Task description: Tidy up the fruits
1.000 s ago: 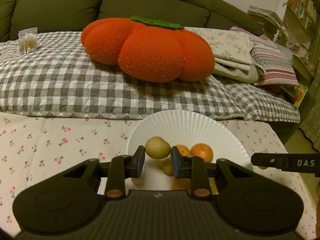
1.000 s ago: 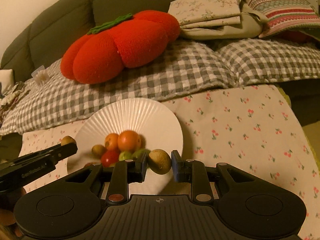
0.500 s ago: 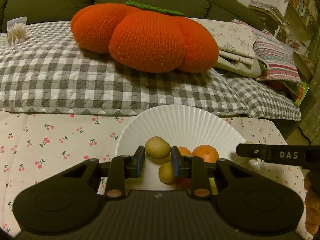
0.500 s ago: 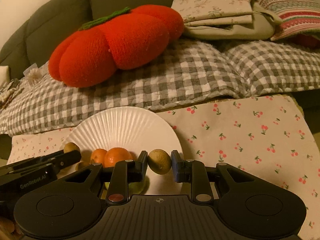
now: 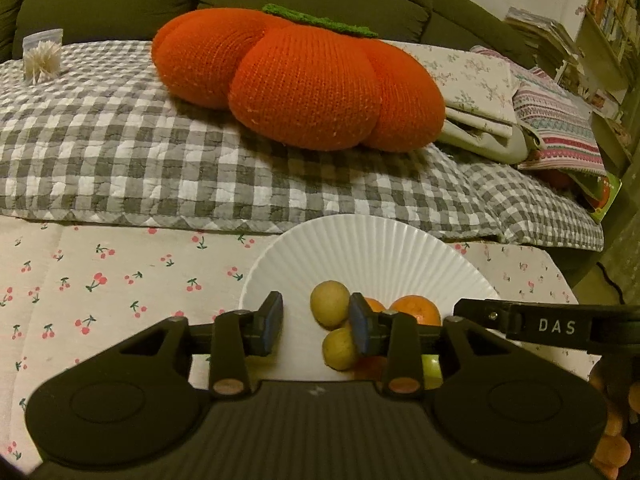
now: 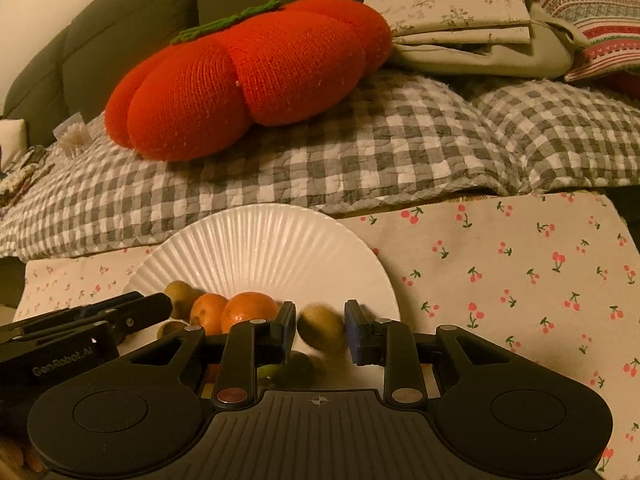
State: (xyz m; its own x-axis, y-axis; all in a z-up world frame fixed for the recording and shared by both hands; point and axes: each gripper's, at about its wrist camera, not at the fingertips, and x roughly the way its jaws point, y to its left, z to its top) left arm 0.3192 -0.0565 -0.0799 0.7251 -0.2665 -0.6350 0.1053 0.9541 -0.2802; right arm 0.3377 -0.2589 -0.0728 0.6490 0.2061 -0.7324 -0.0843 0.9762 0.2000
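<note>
A white ribbed plate [image 5: 372, 248] [image 6: 272, 248] sits on the cherry-print cloth and holds several fruits. In the left wrist view my left gripper [image 5: 316, 322] is open over the plate's near side; a yellowish round fruit [image 5: 330, 304] sits by its right finger, free of the left one, above another yellow fruit [image 5: 339, 348] and two oranges [image 5: 416, 310]. In the right wrist view my right gripper [image 6: 320, 328] is open; a blurred brown-green kiwi [image 6: 322, 330] lies between its fingers, not touching them, over the plate. Oranges [image 6: 248, 312] lie to its left.
A sofa with a grey checked quilt [image 5: 160, 152] stands behind the table. A big knitted orange-red pumpkin cushion [image 5: 304, 80] and folded linens [image 5: 480, 92] lie on it. The other gripper's finger [image 5: 540, 324] reaches in from the right. A bookshelf [image 5: 612, 20] stands far right.
Both grippers have opened. The yellowish fruit is released from the left gripper's fingers, and the kiwi has come free of the right gripper's fingers and is blurred with motion. Both grippers have moved closer over the plate.
</note>
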